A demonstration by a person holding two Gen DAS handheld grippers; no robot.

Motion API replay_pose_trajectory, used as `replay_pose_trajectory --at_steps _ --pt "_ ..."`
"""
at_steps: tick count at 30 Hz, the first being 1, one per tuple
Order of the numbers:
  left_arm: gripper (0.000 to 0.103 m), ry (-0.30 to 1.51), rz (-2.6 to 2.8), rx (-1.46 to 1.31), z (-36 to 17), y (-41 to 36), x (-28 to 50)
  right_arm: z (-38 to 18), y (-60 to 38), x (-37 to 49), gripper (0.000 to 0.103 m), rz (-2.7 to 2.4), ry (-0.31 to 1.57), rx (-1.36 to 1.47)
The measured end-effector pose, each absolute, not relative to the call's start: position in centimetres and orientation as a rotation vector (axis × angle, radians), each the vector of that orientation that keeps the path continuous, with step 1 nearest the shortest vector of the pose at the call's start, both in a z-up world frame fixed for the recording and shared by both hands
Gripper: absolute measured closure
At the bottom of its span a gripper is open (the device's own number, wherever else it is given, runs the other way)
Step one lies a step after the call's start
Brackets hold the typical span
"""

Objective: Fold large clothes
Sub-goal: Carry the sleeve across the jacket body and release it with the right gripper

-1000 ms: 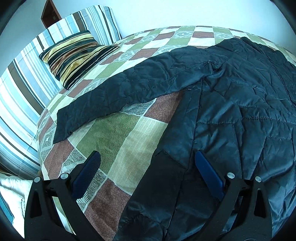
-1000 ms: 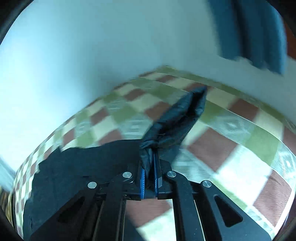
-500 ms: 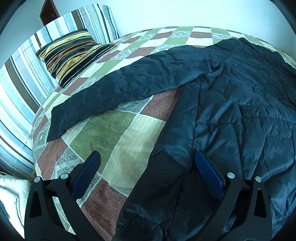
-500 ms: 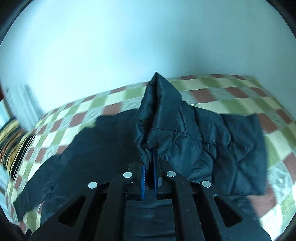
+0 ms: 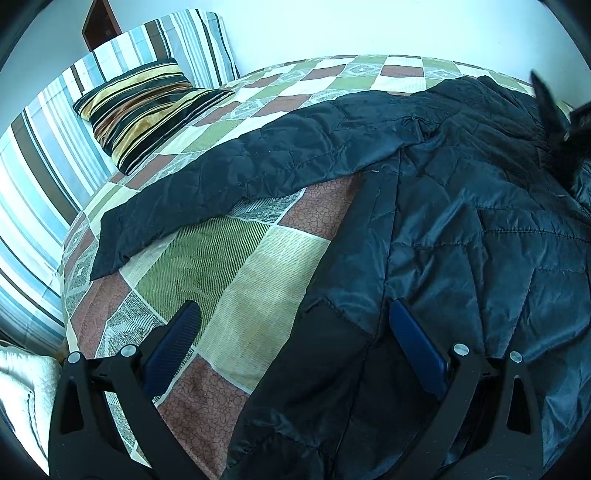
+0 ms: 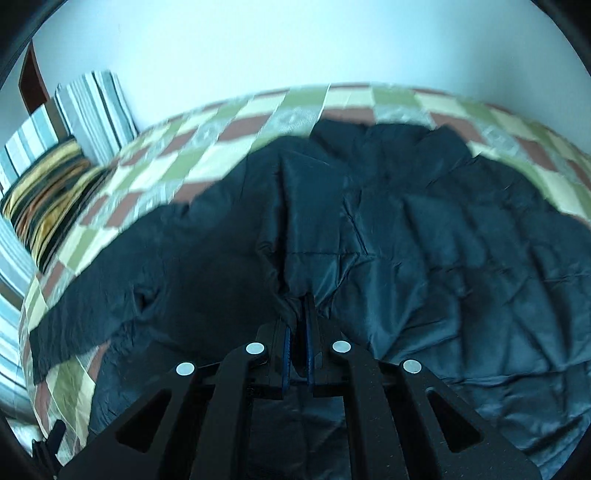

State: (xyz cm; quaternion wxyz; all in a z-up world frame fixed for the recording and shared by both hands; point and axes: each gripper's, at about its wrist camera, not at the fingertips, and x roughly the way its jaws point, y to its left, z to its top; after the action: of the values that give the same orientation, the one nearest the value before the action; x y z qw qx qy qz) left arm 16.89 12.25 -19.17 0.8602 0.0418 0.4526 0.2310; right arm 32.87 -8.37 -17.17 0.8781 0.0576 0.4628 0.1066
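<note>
A large dark quilted jacket [image 5: 461, 221] lies spread on the checked bed cover [image 5: 236, 280]. One sleeve [image 5: 236, 181] stretches out to the left toward the pillow. My left gripper [image 5: 291, 325] hovers open over the jacket's lower left edge, its right finger [image 5: 417, 347] above the fabric and its left finger [image 5: 173, 343] above the bedspread. My right gripper [image 6: 298, 317] is shut on a pinched fold of the jacket [image 6: 424, 251], held over the garment's body. That lifted fold shows as a dark blur [image 5: 554, 122] at the right edge of the left wrist view.
A striped pillow [image 5: 147, 107] rests at the bed's far left against a striped headboard cushion [image 5: 44, 155]. A white wall [image 5: 369, 26] runs behind the bed. Something white and folded [image 5: 26, 387] sits beside the bed at lower left.
My right gripper has swung across with the pinched fabric, from facing the wall and far bed edge to over the jacket's body. The left gripper has stayed put and open.
</note>
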Motion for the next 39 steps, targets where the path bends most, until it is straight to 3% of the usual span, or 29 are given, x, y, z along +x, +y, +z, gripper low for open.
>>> replay_pose_trajectory --at_steps 2,5,7,8,14,16,24,26,29,39 --pt "0.002 0.952 0.484 0.091 -19.2 12.3 16.9 -18.1 -7.8 33.0 0.097 0.230 0.995 0.087" --pt "0.002 0.952 0.484 0.089 -19.2 12.3 16.9 -17.9 -7.8 32.4 0.088 0.247 0.991 0.086" --pt "0.002 0.952 0.483 0.087 -19.2 12.3 16.9 -16.9 -8.2 31.5 0.059 0.291 0.985 0.119" --pt "0.002 0.952 0.483 0.088 -19.2 12.3 16.9 -16.3 -8.6 30.9 0.054 0.298 0.974 0.131" --pt "0.002 0.953 0.482 0.083 -19.3 12.3 17.0 -11.7 -16.0 27.3 0.054 0.194 0.842 0.174" --pt "0.002 0.954 0.481 0.080 -19.3 12.4 17.0 -11.1 -20.3 27.1 0.061 0.072 0.824 0.180" --pt "0.002 0.948 0.492 0.096 -19.4 12.2 16.9 -16.8 -35.9 27.5 0.061 -0.413 0.953 0.254" --pt "0.002 0.946 0.497 0.107 -19.4 12.1 16.9 -19.5 -36.8 28.0 0.061 -0.391 1.015 0.271" --pt "0.002 0.946 0.503 0.121 -19.5 11.8 16.9 -21.1 -37.4 27.8 0.050 -0.397 0.996 0.285" --pt "0.002 0.946 0.503 0.120 -19.5 11.9 16.8 -17.8 -38.3 24.8 0.048 -0.445 0.884 0.289"
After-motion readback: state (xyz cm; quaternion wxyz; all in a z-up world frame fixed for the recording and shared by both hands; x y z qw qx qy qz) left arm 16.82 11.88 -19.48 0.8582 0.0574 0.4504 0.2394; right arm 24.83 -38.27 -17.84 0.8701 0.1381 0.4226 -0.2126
